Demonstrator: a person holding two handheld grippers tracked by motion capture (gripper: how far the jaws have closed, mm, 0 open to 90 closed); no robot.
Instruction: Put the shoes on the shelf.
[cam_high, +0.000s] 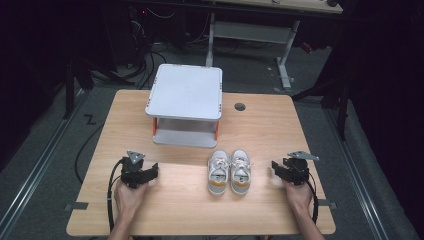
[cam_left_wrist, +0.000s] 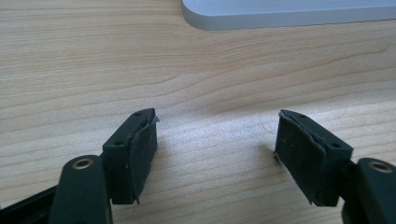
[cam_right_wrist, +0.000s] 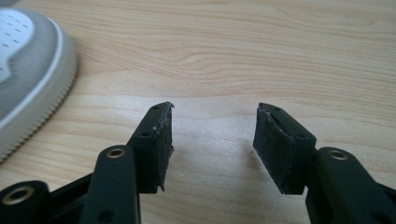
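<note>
Two claws rest on the desk (cam_high: 165, 210) beside a pair of shoes (cam_high: 228, 172).
The left claw (cam_high: 145, 172) and right claw (cam_high: 281, 170) both stand spread, pinching nothing; the shoes sit between them, near the front of a white shelf unit (cam_high: 186, 104).

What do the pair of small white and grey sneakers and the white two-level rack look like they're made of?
Pair of small white and grey sneakers: probably perforated synthetic or leather uppers, with a ribbed, matte, rubbery white sole edge. White two-level rack: smooth matte panels, likely plastic or painted metal, on orange posts; I can't tell which.
</note>
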